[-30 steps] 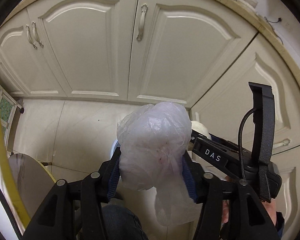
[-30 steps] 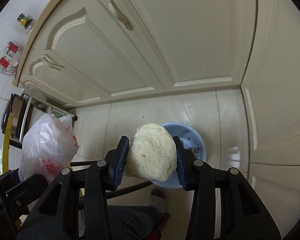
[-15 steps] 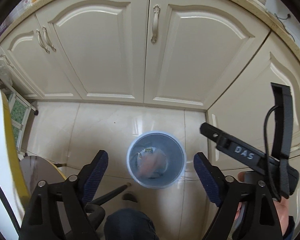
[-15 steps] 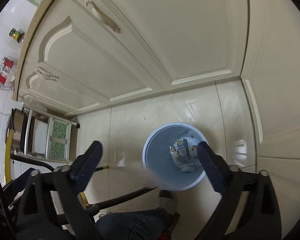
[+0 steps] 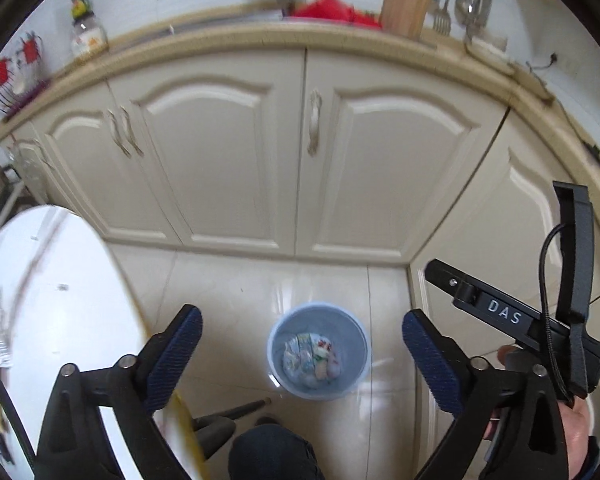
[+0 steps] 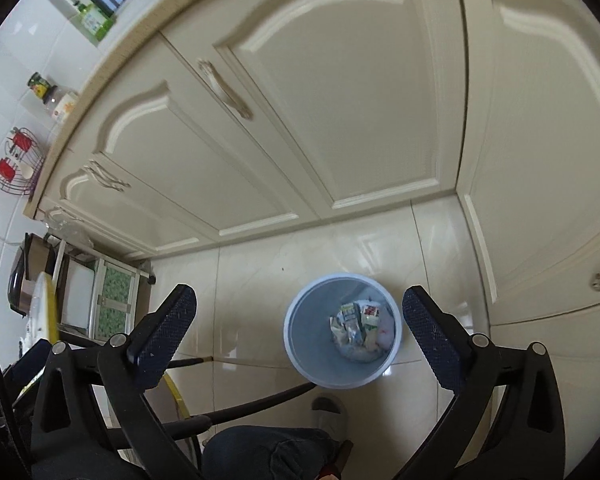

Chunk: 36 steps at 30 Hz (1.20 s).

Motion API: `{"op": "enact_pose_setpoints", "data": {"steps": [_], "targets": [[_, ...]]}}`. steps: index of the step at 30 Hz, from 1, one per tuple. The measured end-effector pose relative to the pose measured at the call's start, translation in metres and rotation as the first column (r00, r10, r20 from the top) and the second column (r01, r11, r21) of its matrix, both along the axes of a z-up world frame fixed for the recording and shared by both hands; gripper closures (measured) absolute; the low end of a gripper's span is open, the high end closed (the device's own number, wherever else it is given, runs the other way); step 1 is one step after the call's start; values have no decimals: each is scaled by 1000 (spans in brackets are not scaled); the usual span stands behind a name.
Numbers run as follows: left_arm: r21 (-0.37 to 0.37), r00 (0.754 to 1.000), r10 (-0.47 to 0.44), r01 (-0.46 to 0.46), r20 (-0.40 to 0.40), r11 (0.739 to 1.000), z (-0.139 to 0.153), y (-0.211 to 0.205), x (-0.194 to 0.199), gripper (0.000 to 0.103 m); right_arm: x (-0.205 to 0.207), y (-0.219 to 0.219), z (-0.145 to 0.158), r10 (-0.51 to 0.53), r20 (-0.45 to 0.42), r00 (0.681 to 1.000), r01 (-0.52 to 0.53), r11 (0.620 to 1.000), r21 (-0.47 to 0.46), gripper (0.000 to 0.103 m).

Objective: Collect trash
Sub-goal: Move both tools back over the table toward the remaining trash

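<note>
A light blue waste bin [image 5: 277, 344] stands on the tiled floor below both grippers; it also shows in the right wrist view [image 6: 300, 348]. Crumpled wrappers and a plastic bag [image 5: 312, 362] lie inside it, and they show in the right wrist view [image 6: 360, 330] too. My left gripper [image 5: 302, 356] is open and empty, high above the bin. My right gripper [image 6: 300, 344] is open and empty, also above the bin. The right gripper's black body [image 5: 512, 320] shows at the right of the left wrist view.
Cream cabinet doors [image 5: 228, 160] form a corner behind the bin. A white round table with a yellow rim [image 5: 48, 292] is at the left, with some items at its edge. A person's knee [image 6: 268, 452] and slippered foot [image 6: 328, 410] are below. A shelf rack [image 6: 100, 292] stands at the left.
Both grippers opened and let go: the plastic bag from the left and the bun-like lump from the right dropped into the bin. Both grippers have since risen and tilted up.
</note>
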<state>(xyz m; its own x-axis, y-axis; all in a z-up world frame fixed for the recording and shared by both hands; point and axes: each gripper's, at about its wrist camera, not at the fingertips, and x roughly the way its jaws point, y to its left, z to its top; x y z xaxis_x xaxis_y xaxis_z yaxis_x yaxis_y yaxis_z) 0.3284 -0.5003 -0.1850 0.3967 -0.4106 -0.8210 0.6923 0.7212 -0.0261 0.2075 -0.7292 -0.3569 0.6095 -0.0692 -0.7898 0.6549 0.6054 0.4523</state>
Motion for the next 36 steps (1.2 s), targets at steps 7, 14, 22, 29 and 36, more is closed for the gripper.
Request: {"op": "enact_pose_setpoints", "data": {"steps": [7,14,22,29,36], "targets": [[-89,999,18,-14,36,996,49,72,-25,1,-15,36,69,2,88,996,5,996,-84,0],[-179,988,121,-102,100,979,103,176,-62,1,-16,103,138,92,182,979,-58,982,-179,0],[-310,933,312,-248,180,918,142,309,-105,1,-2,196,199,236,265,935,-161,948,-276,0],[-369,855,451,-346,254,863,157,399,-153,1,9,267,231,350,308,885,-237,907,-349,0],[-366,786,526,-408,326,836,165,451,-202,1,18,337,249,461,306,833,-305,844,-441,0]]}}
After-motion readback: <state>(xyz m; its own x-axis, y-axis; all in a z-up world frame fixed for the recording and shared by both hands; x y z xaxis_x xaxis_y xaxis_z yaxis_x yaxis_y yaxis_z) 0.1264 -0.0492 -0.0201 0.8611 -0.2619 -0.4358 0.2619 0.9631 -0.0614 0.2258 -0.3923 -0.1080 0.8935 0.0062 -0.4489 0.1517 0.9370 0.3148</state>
